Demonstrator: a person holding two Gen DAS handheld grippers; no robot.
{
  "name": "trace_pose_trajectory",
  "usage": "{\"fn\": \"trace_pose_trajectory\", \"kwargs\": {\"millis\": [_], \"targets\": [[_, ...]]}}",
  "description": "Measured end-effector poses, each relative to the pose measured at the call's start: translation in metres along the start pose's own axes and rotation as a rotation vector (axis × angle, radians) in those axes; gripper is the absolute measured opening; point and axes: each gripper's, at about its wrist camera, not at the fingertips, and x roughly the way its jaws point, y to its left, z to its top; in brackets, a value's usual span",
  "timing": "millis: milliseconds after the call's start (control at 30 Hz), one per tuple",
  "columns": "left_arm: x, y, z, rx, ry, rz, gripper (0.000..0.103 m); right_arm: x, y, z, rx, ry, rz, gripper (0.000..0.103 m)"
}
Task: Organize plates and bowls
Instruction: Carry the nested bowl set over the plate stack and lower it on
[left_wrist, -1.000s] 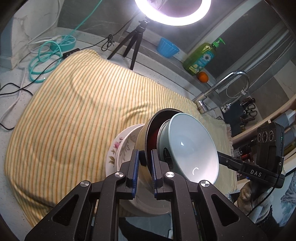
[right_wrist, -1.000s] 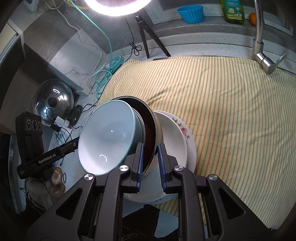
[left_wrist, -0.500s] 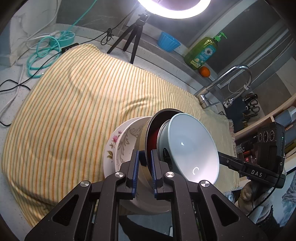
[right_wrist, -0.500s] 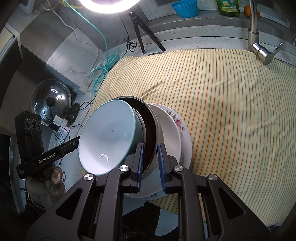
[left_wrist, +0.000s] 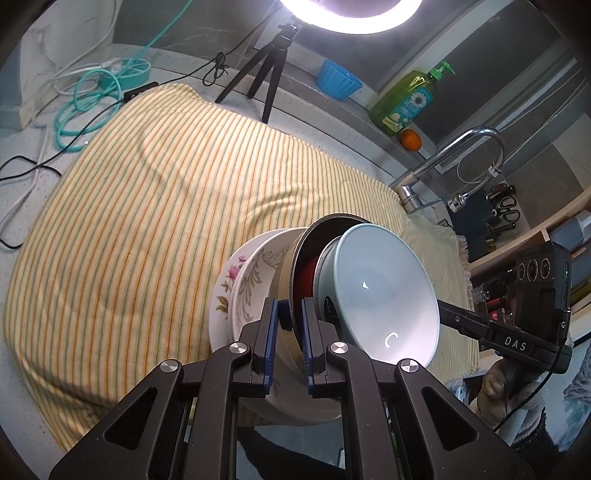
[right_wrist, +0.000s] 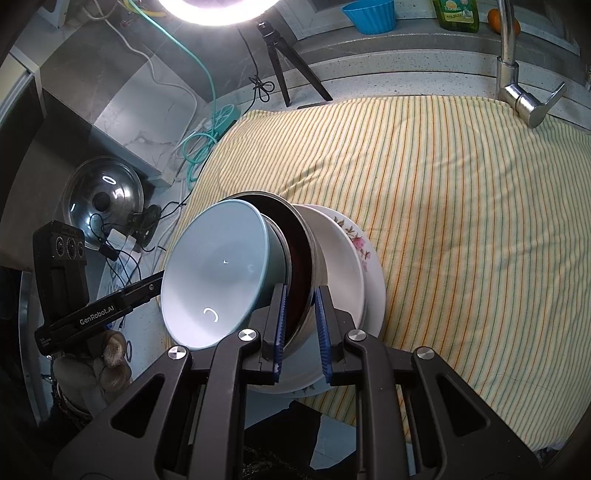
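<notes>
Bowl stack (left_wrist: 332, 295) pinched by both hand-held grippers, angled down.

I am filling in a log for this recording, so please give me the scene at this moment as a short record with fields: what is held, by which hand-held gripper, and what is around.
stack: light blue bowl nested in a metal bowl, then a white bowl and a floral plate, tilted on edge
left hand-held gripper: shut on the metal bowl's rim
right hand-held gripper: shut on the metal bowl's rim, opposite side
surface: striped cloth
background: ring light, dish soap bottle, faucet, blue cup
</notes>
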Motion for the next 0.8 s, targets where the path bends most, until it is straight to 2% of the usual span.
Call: {"fn": "trace_pose_trajectory", "kwargs": {"millis": [800], "targets": [[-0.0038, -0.0028, -0.0041, 0.032, 0.006, 0.016, 0.010, -0.0054, 0.0001, -0.0091, -0.007, -0.004, -0.004, 0.018]]}}
